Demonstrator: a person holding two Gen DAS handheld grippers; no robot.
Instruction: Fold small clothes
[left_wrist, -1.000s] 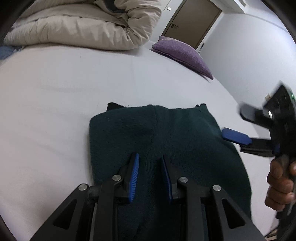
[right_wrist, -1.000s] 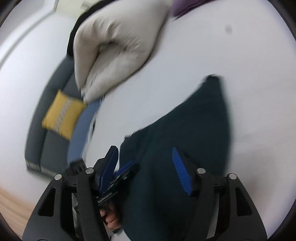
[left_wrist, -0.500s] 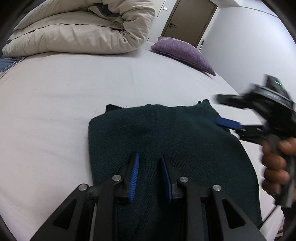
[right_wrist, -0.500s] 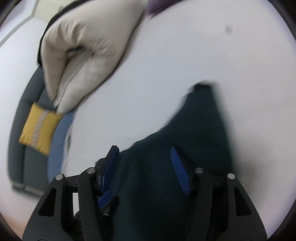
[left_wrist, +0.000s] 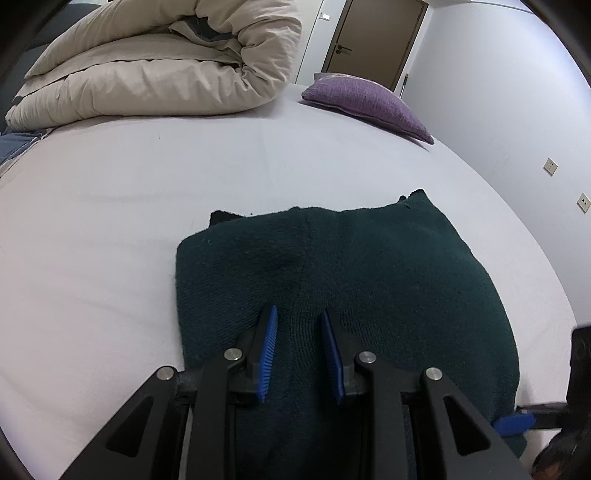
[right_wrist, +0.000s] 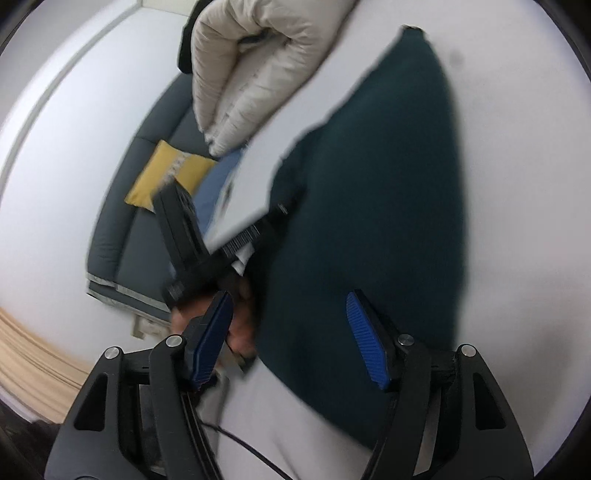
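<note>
A dark green knitted garment (left_wrist: 343, 280) lies folded flat on the white bed (left_wrist: 147, 177). My left gripper (left_wrist: 298, 334) sits over its near edge, jaws a little apart with a ridge of the knit between the blue pads; whether it grips is unclear. My right gripper (right_wrist: 291, 332) is open wide and empty, held above the garment's (right_wrist: 376, 192) near right side. One blue fingertip of it (left_wrist: 515, 424) shows at the garment's near right corner in the left wrist view. The left gripper's body (right_wrist: 207, 243) shows in the right wrist view.
A rolled beige duvet (left_wrist: 159, 70) lies at the head of the bed, with a purple cushion (left_wrist: 365, 99) to its right. A grey sofa (right_wrist: 155, 206) with a yellow cushion (right_wrist: 166, 177) stands beyond the bed's left side. A wall is on the right.
My right gripper has swung from the garment's far right edge down to its near right corner. The left gripper has stayed on the near edge. The garment has not moved.
</note>
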